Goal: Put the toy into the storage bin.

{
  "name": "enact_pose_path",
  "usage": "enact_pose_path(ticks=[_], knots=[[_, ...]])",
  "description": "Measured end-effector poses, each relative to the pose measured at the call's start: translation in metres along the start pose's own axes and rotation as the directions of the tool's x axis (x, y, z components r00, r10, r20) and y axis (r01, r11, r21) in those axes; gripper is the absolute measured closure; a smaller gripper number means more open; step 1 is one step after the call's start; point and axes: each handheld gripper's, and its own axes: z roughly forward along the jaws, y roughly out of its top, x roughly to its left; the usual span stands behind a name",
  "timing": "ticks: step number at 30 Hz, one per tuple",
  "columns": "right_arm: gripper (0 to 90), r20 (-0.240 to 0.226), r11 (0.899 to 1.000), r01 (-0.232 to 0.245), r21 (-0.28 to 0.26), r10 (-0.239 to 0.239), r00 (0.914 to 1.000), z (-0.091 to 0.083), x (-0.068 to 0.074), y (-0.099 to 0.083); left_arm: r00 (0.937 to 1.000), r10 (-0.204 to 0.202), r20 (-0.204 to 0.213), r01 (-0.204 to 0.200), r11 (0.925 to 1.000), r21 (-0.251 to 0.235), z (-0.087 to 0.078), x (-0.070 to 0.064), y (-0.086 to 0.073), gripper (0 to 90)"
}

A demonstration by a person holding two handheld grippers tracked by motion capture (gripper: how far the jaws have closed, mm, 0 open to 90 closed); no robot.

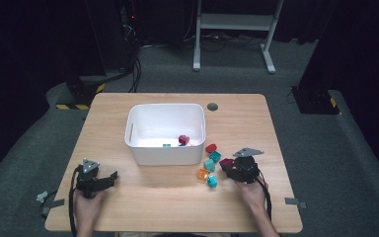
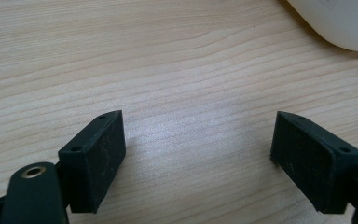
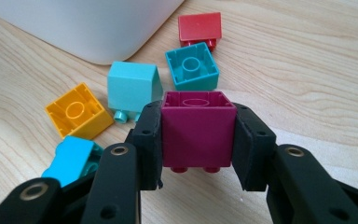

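Wooden table [image 1: 143,197]: right gripper [image 3: 198,140] pinches a magenta block [image 3: 198,135], hollow side facing away, loose blocks just beyond; left gripper [image 2: 198,154] spread over bare wood.

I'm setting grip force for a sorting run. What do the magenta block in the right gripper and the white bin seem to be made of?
The magenta block looks like hard moulded plastic: smooth satin faces, crisp edges, hollow underside with a round tube. The right gripper is shut on it. The white bin also looks like plastic, semi-matt, with rounded corners and thin walls; whether it is rigid or slightly flexible cannot be told.
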Motion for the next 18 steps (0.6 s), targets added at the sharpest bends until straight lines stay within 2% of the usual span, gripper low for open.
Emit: enact_pose_path(ticks=[18], knots=[[59.0,-0.026,0.999,-0.017,-0.044,0.015,0.9996,-0.011,-0.004,0.015,1.0,0.0,0.001,0.0,1.0,0.0,0.0,0.0,0.0,17.9]])
